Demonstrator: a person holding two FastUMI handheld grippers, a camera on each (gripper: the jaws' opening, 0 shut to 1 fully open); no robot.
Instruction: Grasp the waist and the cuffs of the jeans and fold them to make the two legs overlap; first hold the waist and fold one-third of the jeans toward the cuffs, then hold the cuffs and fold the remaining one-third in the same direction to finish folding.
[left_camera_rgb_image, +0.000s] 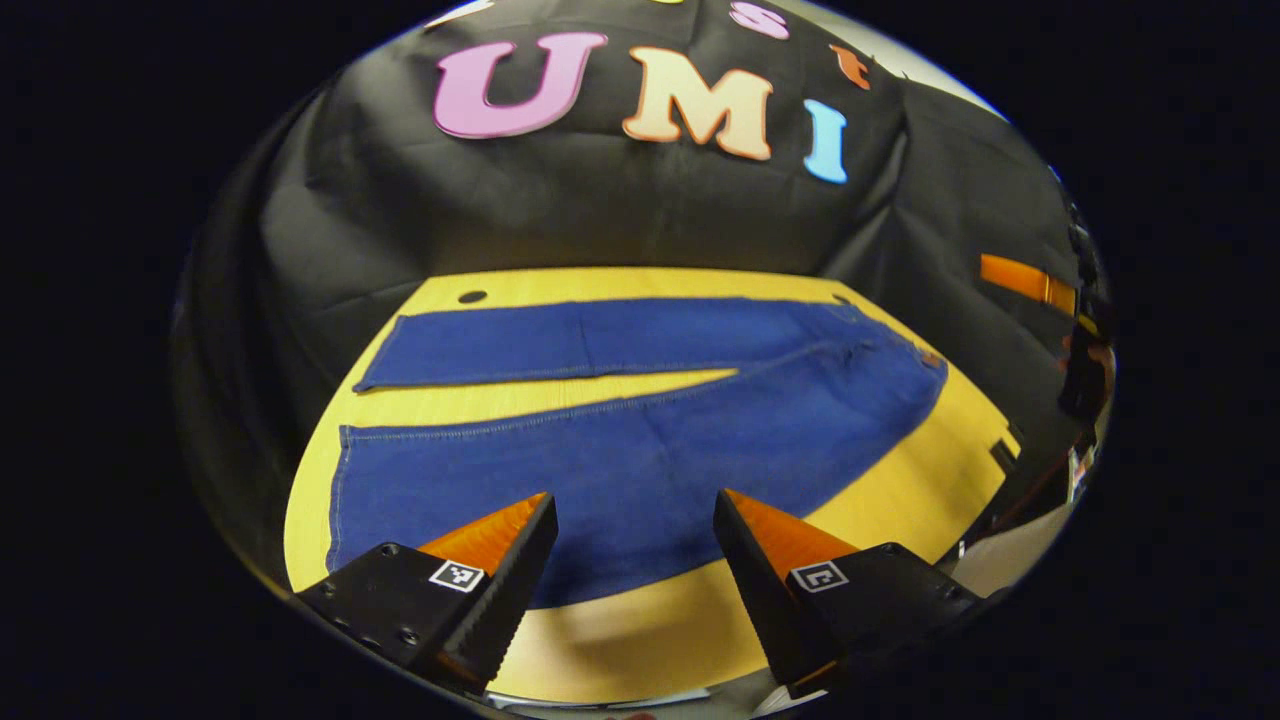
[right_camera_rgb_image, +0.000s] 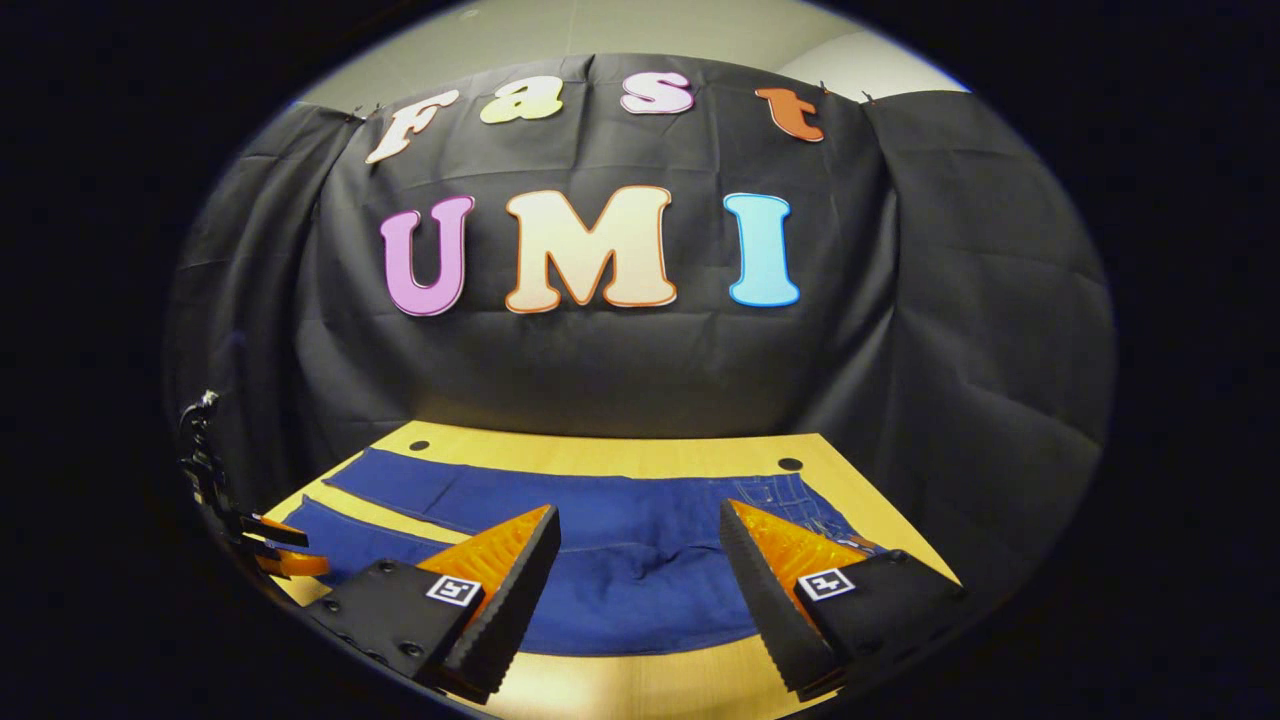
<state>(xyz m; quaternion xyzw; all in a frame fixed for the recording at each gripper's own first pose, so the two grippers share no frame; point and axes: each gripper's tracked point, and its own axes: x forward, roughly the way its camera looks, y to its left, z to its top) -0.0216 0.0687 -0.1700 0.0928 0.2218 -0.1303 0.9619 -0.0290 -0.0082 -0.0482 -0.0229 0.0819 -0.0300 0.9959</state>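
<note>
Hovering low in frame, left gripper (left_camera_rgb_image: 635, 510) and right gripper (right_camera_rgb_image: 640, 525), jaws spread, empty. Jeans (left_camera_rgb_image: 640, 440) flat mid-frame on desk (left_camera_rgb_image: 640, 630), legs splayed. Pinch near cuff and waist together; lift evenly over far leg.

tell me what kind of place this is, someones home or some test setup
Likely a staged recording booth, not a home: black cloth wall behind a bare wooden table, with only blue jeans spread flat between two open grippers.
</note>
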